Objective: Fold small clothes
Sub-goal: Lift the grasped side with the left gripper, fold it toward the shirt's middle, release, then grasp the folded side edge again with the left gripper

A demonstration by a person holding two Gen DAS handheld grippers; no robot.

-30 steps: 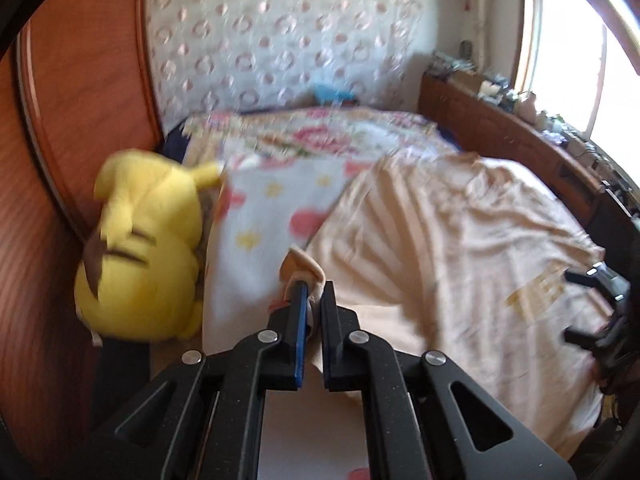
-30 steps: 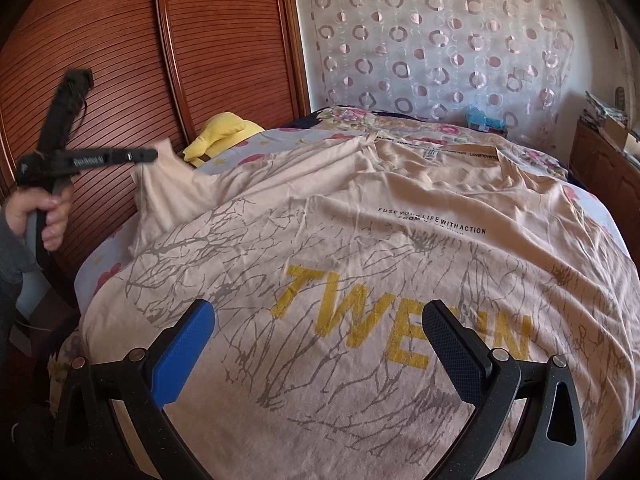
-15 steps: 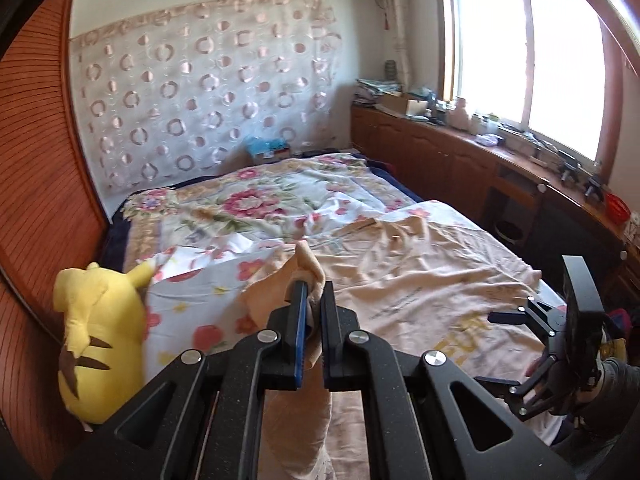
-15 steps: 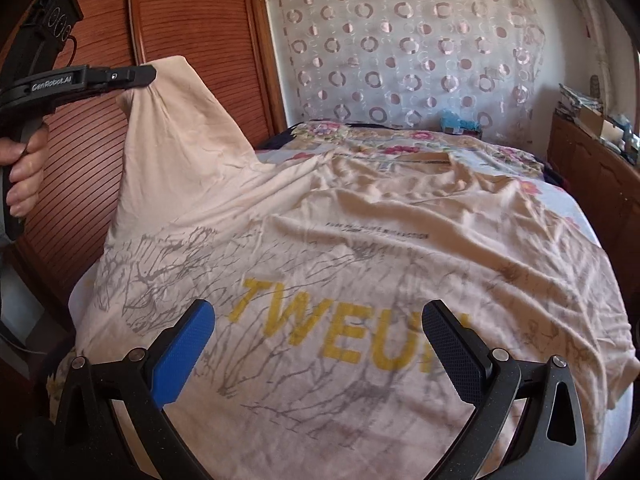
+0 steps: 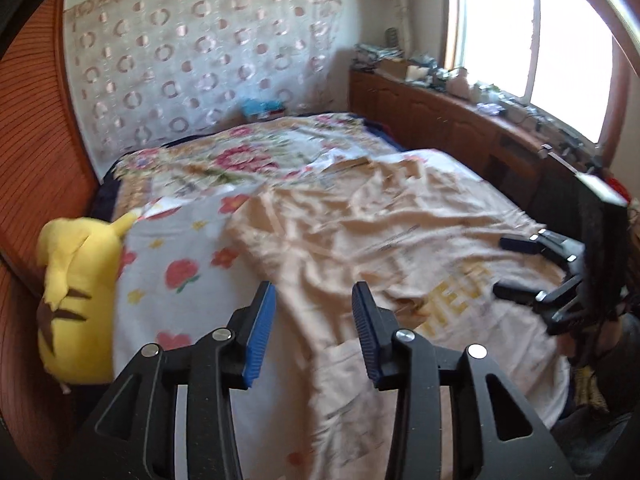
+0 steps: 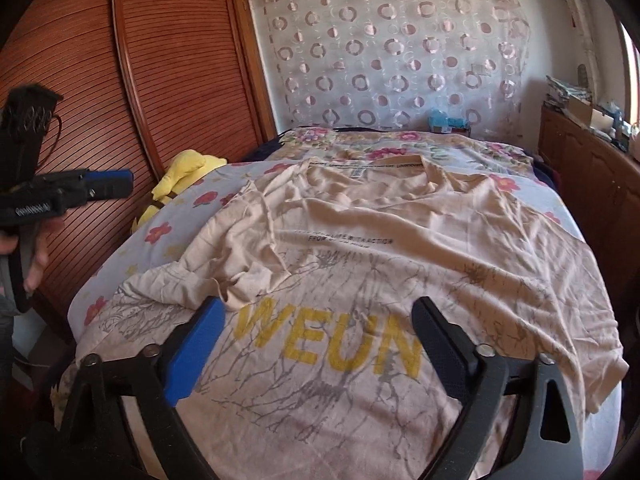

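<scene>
Opening just now, the left gripper (image 5: 314, 322) is hovering empty, the sleeve (image 6: 224, 280) it was lifting now lying crumpled on the T-shirt (image 6: 400, 248) near the bed's (image 6: 120, 256) left edge. Right gripper (image 6: 318, 346) is narrowing slightly, still wide and empty, over the near hem. Being light and limp, the shirt is likely needing pinching at seams or hem corners.

Bed (image 6: 560, 216) with a floral sheet, carrying a shirt and a plush toy.

A peach T-shirt (image 6: 400, 248) lies spread face up across most of the bed, collar toward the far wall, yellow letters and grey branch print on the near part; its left sleeve (image 6: 224, 280) lies folded in and crumpled over the chest. A yellow plush toy (image 5: 76, 296) lies at the bed's left edge against the wooden wardrobe. A flowered quilt (image 5: 224, 160) covers the far end.
</scene>
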